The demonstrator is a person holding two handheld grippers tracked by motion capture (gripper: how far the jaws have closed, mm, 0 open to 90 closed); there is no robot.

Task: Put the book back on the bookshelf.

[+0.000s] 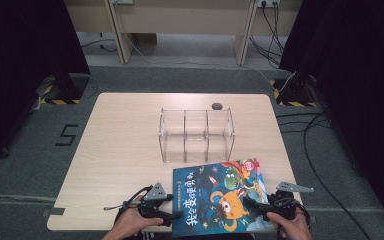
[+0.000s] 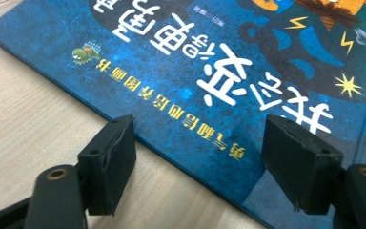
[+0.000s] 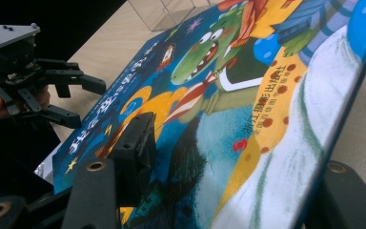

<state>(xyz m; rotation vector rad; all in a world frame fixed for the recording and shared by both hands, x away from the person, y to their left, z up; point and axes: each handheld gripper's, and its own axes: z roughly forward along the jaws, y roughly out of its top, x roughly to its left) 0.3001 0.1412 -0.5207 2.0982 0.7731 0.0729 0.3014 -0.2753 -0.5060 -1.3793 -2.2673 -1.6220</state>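
A picture book (image 1: pixel 220 195) with a blue cover, a green crocodile and an orange creature lies at the table's front edge. My left gripper (image 1: pixel 176 206) is open at the book's left edge. In the left gripper view its jaws (image 2: pixel 200 167) stand wide apart, with the book's (image 2: pixel 209 71) edge running between them. My right gripper (image 1: pixel 251 207) is open at the book's right side. In the right gripper view one jaw of it (image 3: pixel 238 162) sits over the cover (image 3: pixel 219 95) and the other beyond the book's edge. The left gripper (image 3: pixel 89 105) also shows there, open.
A clear acrylic organiser (image 1: pixel 196 132) with three compartments stands mid-table, just behind the book. A small dark round object (image 1: pixel 217 105) lies behind it near the far edge. The wooden table (image 1: pixel 120 150) is bare to the left. Cables and stand bases lie on the floor around.
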